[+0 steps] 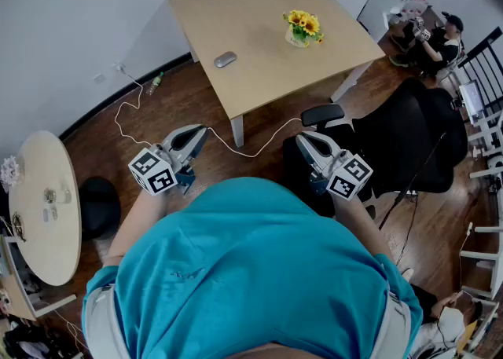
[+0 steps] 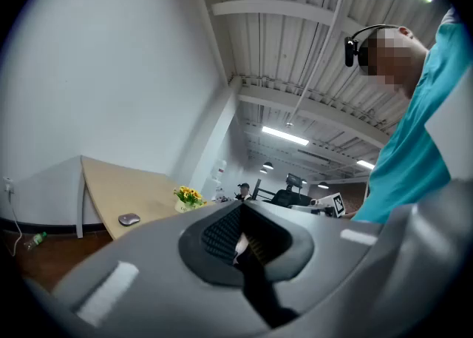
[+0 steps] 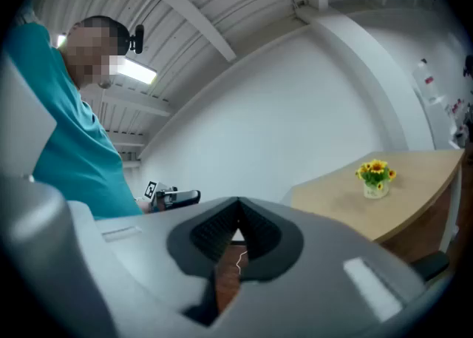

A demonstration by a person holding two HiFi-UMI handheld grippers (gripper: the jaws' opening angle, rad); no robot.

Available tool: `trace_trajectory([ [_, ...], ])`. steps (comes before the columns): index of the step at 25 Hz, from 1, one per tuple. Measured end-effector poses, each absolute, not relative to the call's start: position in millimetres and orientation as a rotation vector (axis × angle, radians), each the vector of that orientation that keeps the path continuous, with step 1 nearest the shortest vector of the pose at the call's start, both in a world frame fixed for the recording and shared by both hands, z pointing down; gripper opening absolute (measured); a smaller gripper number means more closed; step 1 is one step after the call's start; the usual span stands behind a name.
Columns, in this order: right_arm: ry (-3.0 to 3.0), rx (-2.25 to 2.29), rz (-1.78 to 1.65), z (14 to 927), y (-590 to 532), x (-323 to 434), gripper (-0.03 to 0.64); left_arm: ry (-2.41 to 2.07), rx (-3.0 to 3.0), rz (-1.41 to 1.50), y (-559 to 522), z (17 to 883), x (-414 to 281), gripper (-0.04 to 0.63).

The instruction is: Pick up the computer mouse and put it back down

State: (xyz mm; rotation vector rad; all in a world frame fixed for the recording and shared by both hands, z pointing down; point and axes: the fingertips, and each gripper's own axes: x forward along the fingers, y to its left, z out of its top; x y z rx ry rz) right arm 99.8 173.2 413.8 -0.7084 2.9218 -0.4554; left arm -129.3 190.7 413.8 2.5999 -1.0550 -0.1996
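Observation:
A grey computer mouse (image 1: 225, 59) lies on the light wooden table (image 1: 259, 4), near its left edge, far ahead of both grippers. It also shows small in the left gripper view, as the mouse (image 2: 128, 219) on the table (image 2: 103, 181). My left gripper (image 1: 200, 131) is held close to the body, level, jaws shut with nothing in them; its tips (image 2: 240, 207) meet. My right gripper (image 1: 302, 139) is held the same way, shut and empty (image 3: 236, 202). Neither is near the mouse.
A small pot of yellow flowers (image 1: 302, 27) stands on the table's right part. A black office chair (image 1: 409, 137) sits at the right. At the left is a round table (image 1: 43, 208). A white cable (image 1: 251, 151) crosses the wooden floor. A person (image 1: 436, 39) sits at the back right.

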Motion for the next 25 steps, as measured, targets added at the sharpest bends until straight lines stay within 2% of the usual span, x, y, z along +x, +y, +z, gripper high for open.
trace_trajectory([
  [15,2.975,-0.687,-0.354,424.5,166.0,201.0,0.001,-1.098,2.604,-0.098,192.4,409.5,-18.5,0.0],
  [20,2.969,-0.691,-0.368,429.1,148.0,196.9,0.002,-1.102,2.602,-0.094,183.4,410.3,-22.4,0.0],
  [25,2.977,-0.729,-0.384,433.0,116.7,161.6,0.0,-1.092,2.621,-0.106,152.8,411.7,-60.4,0.0],
])
